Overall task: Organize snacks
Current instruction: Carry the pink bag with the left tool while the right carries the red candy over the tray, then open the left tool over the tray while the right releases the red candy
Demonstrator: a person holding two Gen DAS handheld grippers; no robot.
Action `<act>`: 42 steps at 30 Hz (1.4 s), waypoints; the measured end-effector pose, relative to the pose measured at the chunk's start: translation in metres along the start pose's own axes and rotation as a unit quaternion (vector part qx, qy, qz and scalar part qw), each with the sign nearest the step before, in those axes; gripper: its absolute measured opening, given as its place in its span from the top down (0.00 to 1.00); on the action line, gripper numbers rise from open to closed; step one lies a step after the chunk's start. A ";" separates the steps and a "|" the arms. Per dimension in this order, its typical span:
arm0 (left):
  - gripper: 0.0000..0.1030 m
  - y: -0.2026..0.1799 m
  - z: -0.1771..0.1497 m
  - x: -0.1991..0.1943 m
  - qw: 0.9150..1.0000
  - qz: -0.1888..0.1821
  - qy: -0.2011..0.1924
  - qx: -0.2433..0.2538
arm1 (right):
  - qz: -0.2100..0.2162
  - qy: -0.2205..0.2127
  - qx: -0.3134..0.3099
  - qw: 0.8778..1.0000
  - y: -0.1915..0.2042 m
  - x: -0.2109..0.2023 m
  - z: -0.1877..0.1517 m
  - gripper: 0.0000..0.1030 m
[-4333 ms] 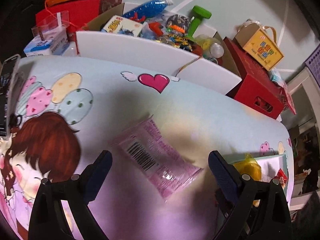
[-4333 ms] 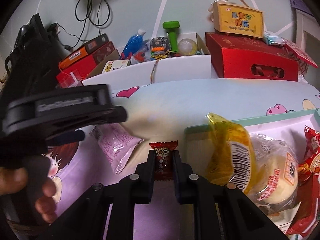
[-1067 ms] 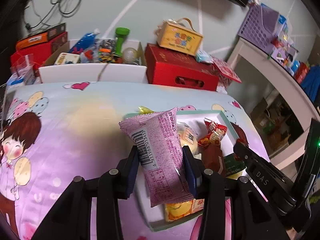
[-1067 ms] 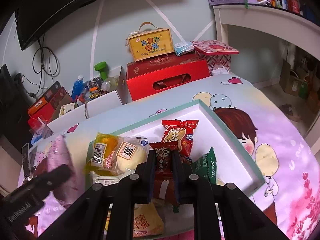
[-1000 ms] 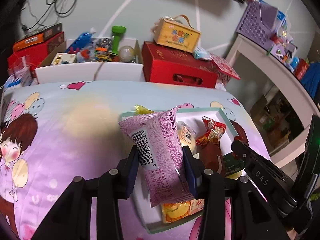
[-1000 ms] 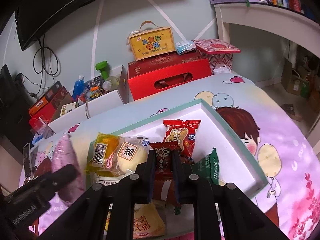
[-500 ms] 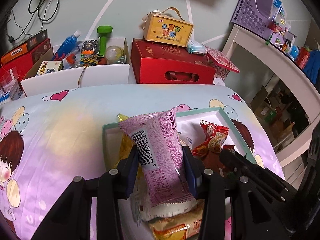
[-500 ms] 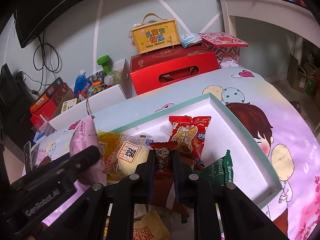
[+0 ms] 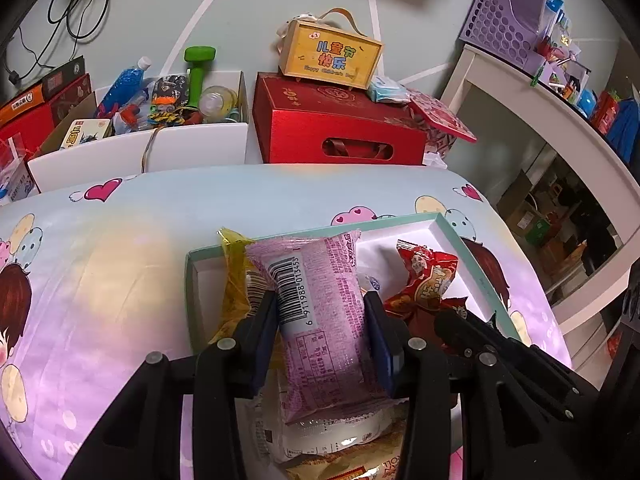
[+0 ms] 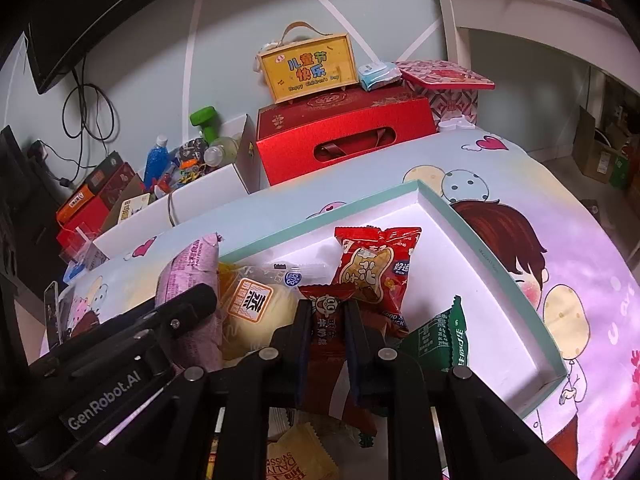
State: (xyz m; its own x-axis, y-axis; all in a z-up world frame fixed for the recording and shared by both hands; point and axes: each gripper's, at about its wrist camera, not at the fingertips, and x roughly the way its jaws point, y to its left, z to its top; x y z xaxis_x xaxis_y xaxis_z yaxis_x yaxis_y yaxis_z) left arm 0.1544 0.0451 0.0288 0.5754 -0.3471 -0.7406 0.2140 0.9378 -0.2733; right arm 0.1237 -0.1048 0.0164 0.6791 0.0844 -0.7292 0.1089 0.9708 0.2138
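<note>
- Pink snack packet (image 9: 320,320), centre of the left wrist view, is pinched by the left gripper (image 9: 322,336) above the teal-rimmed tray (image 9: 472,248).
- Right gripper (image 10: 326,344) fingers squeeze a dark red candy packet (image 10: 326,320), lower centre, over the tray.

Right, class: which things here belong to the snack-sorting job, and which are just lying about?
Part of the job:
- pink snack packet in the left gripper
- dark red snack packet in the right gripper
- teal-rimmed tray
- red peanut packet
- green packet

Just lying about:
- red gift box
- yellow carry box
- green dumbbell
</note>
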 end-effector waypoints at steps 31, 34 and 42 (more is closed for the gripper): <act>0.30 0.034 0.007 -0.029 0.996 0.060 0.010 -0.060 | -0.018 0.010 -0.027 0.999 0.009 0.004 -0.002 0.81; 0.29 0.040 0.006 -0.027 0.995 0.071 0.014 -0.066 | -0.021 0.010 -0.028 0.999 0.010 0.004 -0.002 0.81; 0.17 0.048 0.005 -0.028 0.993 0.097 0.010 -0.062 | -0.027 0.015 -0.032 0.999 0.010 0.006 -0.002 0.81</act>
State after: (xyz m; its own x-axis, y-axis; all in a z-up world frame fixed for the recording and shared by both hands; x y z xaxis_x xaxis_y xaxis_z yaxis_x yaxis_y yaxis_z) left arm 0.1529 0.0996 0.0394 0.5797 -0.1603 -0.7989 0.0012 0.9806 -0.1959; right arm 0.1272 -0.0937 0.0132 0.6509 0.0366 -0.7583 0.0975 0.9865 0.1313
